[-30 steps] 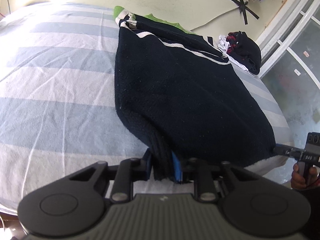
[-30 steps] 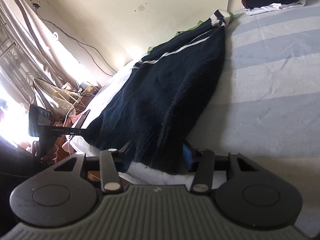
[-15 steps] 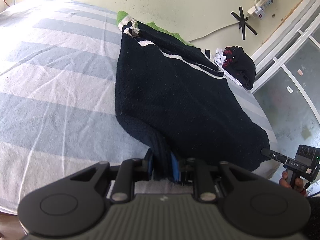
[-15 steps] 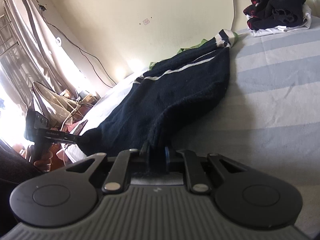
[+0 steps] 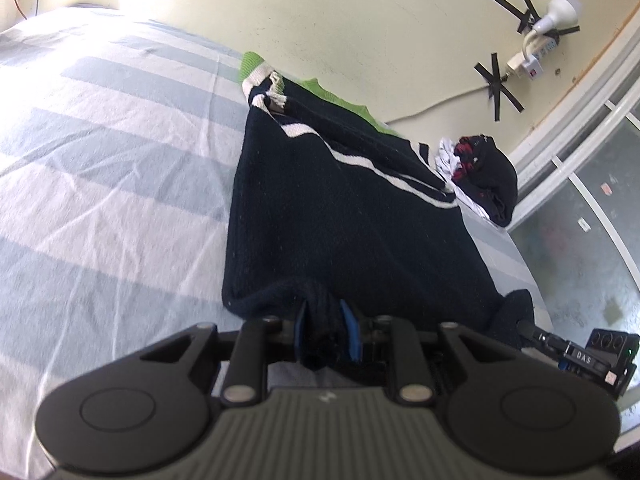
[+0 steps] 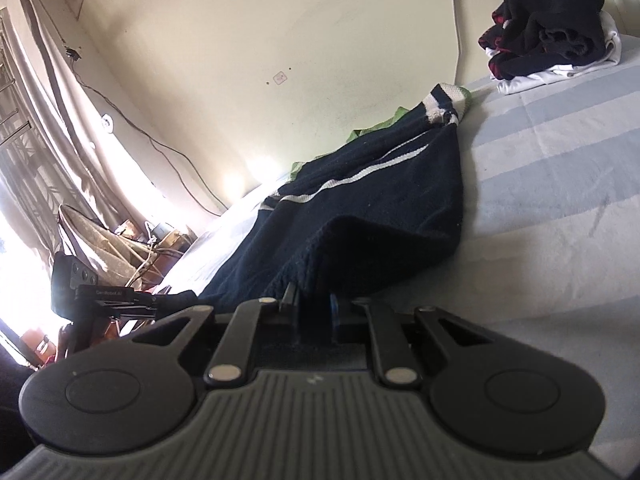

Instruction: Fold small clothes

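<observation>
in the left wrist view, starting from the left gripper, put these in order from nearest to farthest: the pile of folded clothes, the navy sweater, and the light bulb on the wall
1. navy sweater: its near hem sits between the left gripper fingers.
2. pile of folded clothes: on the bed, beyond the sweater, to the right.
3. light bulb: on the wall, upper right.

Hidden and cut-off parts around the dark knit garment on the bed

The dark knit garment [image 5: 344, 220] covers most of a green cloth [image 5: 320, 90] beneath it, so only a green edge shows. In the left wrist view the right gripper [image 5: 524, 326] has its tips buried in the garment's corner and its body cut by the frame edge. The pile of clothes [image 6: 552, 28] is too bunched to tell pieces apart. The small label [image 6: 108, 292] on the left gripper's [image 5: 326, 332] body cannot be read.
</observation>
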`<state>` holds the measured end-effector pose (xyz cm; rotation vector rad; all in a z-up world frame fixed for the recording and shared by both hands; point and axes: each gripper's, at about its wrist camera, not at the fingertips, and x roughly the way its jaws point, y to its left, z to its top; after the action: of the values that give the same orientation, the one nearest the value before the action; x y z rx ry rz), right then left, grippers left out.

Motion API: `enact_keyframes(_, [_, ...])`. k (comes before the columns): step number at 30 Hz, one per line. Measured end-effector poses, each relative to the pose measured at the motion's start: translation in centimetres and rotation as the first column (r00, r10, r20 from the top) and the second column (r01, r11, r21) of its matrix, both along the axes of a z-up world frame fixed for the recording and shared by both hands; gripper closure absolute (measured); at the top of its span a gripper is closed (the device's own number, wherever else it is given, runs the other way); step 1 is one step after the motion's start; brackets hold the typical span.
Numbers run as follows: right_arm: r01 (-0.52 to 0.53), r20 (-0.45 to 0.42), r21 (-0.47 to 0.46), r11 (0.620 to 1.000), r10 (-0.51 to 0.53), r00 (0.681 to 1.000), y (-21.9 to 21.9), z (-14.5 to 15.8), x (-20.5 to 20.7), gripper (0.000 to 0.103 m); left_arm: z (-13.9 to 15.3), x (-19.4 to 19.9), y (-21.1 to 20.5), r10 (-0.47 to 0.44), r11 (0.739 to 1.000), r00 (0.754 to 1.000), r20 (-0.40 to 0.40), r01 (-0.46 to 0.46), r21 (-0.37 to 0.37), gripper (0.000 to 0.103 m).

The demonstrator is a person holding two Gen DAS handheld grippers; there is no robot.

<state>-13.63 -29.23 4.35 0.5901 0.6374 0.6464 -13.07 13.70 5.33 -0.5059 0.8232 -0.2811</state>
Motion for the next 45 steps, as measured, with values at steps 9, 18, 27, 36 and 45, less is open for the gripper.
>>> enact_keyframes(9, [0.031, -0.061, -0.027, 0.999, -0.033, 0.998, 1.1, -1.6, 1.2, 0.086, -1.0, 1.5, 0.4, 0.040, 0.998, 0.999, -0.001, -0.040, -0.049, 0.081])
enact_keyframes(18, [0.047, -0.049, 0.027, 0.999, -0.045, 0.998, 0.6, -0.8, 1.1, 0.086, 0.4, 1.5, 0.7, 0.009, 1.000, 1.000, 0.026, -0.009, -0.030, 0.084])
enact_keyframes(27, [0.089, 0.021, 0.083, 0.993, -0.091, 0.996, -0.6, 2.2, 3.6, 0.091, 4.2, 3.9, 1.6, 0.040, 0.999, 0.994, 0.101, -0.039, -0.010, 0.094])
enact_keyframes(36, [0.022, 0.040, -0.037, 0.999, -0.020, 0.999, 0.8, 1.6, 3.4, 0.091, 2.2, 0.7, 1.6, 0.017, 0.989, 1.000, -0.020, -0.014, 0.147, 0.067])
enact_keyframes(45, [0.055, 0.038, -0.007, 0.998, -0.055, 0.998, 0.2, 1.3, 3.7, 0.092, 1.1, -4.1, 1.2, -0.040, 0.986, 0.989, -0.146, 0.062, 0.152, 0.050])
